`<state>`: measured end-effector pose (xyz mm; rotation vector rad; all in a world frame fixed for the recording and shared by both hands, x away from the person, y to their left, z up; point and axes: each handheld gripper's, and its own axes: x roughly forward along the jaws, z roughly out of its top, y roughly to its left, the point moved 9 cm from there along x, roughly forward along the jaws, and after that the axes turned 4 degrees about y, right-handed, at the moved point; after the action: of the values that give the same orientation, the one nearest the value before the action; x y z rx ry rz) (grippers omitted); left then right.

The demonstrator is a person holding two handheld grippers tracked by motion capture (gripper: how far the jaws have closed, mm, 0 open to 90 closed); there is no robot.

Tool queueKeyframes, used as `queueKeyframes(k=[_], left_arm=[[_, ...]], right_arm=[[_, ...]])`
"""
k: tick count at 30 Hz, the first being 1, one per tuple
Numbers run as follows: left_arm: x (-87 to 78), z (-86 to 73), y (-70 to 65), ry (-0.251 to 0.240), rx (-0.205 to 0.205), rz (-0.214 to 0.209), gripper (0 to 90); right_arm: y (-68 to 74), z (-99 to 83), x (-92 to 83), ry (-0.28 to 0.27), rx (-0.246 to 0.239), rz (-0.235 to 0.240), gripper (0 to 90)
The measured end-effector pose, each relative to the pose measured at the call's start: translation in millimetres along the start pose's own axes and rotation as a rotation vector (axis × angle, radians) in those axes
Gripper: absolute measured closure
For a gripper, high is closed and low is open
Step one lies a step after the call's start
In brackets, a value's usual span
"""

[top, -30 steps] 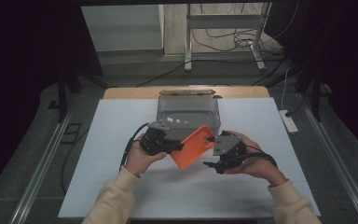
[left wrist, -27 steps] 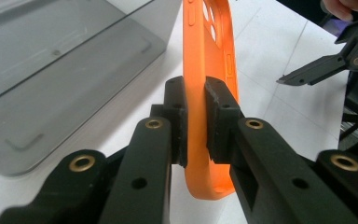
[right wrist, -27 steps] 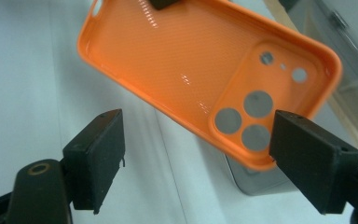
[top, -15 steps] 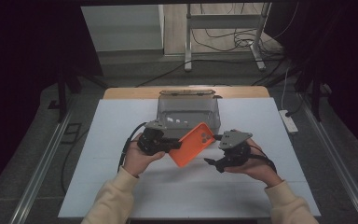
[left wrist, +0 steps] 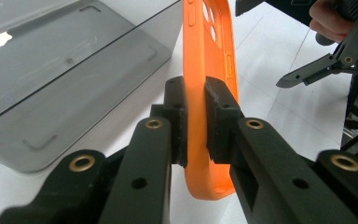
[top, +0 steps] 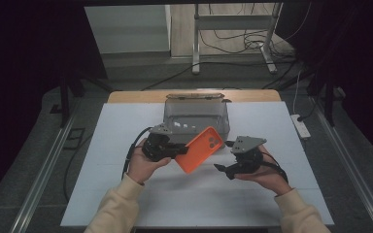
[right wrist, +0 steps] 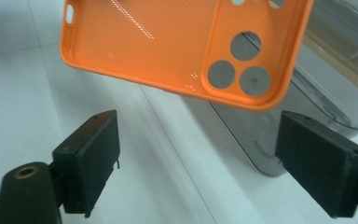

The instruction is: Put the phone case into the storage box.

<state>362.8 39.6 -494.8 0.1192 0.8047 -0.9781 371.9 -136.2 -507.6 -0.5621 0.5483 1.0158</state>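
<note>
Overall light: the high view shows a bright white table [top: 126, 194] ringed by a very dark room; the far corners sink into black.
Source: light falls from above, and a pale floor patch lies beyond the table.
Glare: a white streak gleams on the smoky clear box [left wrist: 51, 70] in the left gripper view; small glints dot the orange phone case [right wrist: 168, 42] in the right gripper view.
Shadows: soft and faint under the case and box.
Focus: near black fingers [right wrist: 91, 158] look slightly soft; the high view is grainy.
Distortion: table seams bend slightly in both gripper views.
</note>
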Motion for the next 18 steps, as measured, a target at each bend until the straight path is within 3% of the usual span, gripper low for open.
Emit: queueKeyframes(k=[18], left_arm=[[-3.2,0.3,1.6,-0.013,-0.006,0.006,81.0]], right_arm=[[-5.2,-8.7,0.5,-0.008,0.073,-0.015,13.0]])
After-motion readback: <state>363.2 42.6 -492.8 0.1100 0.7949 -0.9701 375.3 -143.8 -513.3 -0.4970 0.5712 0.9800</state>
